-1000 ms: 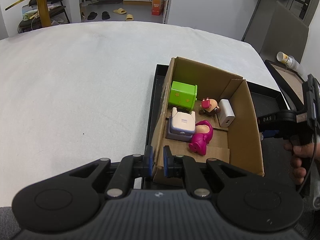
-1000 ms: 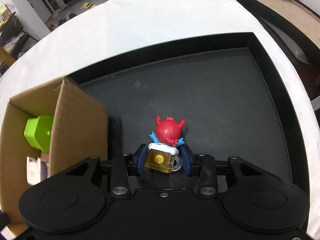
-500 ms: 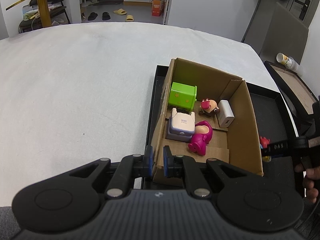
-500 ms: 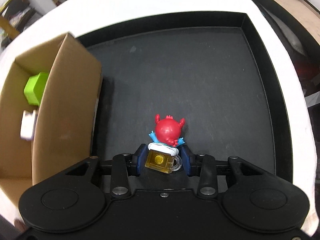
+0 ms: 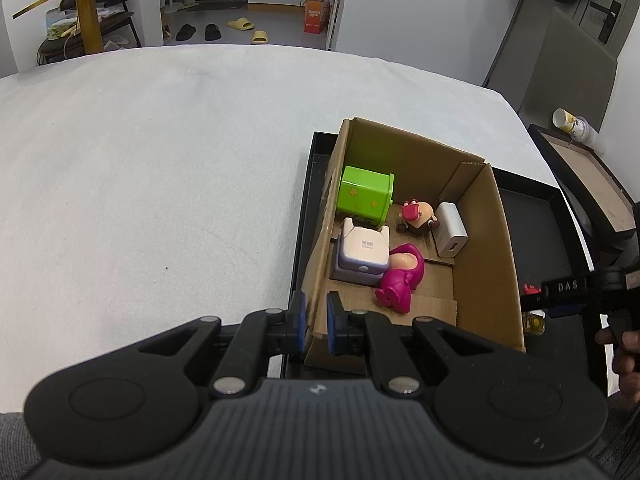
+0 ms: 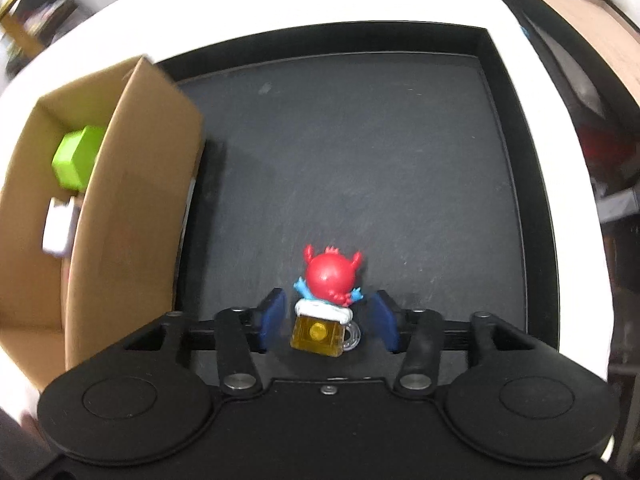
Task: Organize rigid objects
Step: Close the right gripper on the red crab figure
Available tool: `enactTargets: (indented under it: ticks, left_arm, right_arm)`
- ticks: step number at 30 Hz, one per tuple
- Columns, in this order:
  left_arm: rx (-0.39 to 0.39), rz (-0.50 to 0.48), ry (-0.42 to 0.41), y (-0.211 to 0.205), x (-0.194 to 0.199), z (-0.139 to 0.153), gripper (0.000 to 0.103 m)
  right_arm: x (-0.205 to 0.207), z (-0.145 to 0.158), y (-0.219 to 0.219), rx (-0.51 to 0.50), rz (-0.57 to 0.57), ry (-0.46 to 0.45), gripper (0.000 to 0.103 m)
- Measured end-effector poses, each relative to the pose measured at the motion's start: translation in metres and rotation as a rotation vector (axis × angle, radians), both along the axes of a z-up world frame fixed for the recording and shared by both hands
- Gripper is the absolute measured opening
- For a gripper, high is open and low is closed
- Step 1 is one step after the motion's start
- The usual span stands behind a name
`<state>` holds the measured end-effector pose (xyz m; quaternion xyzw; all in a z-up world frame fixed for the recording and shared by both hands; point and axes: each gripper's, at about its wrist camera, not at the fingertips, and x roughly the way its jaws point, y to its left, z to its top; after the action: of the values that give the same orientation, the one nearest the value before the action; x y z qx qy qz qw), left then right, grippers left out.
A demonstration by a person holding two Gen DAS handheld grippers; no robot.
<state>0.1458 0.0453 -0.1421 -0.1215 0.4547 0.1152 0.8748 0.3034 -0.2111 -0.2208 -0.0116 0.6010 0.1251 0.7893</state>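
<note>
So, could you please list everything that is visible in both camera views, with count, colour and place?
table: 1, white, under all
tray: 1, black, on table
box: 1, brown cardboard, in tray's left part
cube: 1, green, in box, far left corner
case: 1, white and lilac, in box, in front of the cube
pink toy: 1, magenta, in box, lying beside case
small figure: 1, red and tan, in box
charger: 1, white, in box by right wall
red toy: 1, red on yellow base, on tray, between right pads
left gripper: 1, black, shut on box wall
right gripper: 1, black, jaws opening, pads clear of red toy
hand: 1, behind the right gripper
</note>
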Motion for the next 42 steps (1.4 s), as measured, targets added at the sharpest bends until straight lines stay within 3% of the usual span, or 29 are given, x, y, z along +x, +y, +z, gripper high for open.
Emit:
enactTargets:
  ticks: [5,14,25,42]
  left_arm:
    - [-0.004,0.001,-0.001,0.001,-0.001,0.0,0.01]
    - [-0.009,0.0,-0.005,0.002,-0.001,0.0,0.01]
    - [-0.01,0.0,-0.006,0.002,-0.001,0.0,0.01]
    - [-0.007,-0.001,-0.007,0.002,-0.001,0.0,0.01]
  right_arm:
    - [0.009,-0.007,-0.007,0.022,-0.11,0.006,0.058]
    - [0.006,-0.012,-0.006,0.013,-0.152,-0.017,0.055]
    - [0.003,-0.011,0.009,-0.03,-0.123,-0.039,0.039]
    - [-0.013,0.027,0.003,0.004,-0.108,-0.128,0.039]
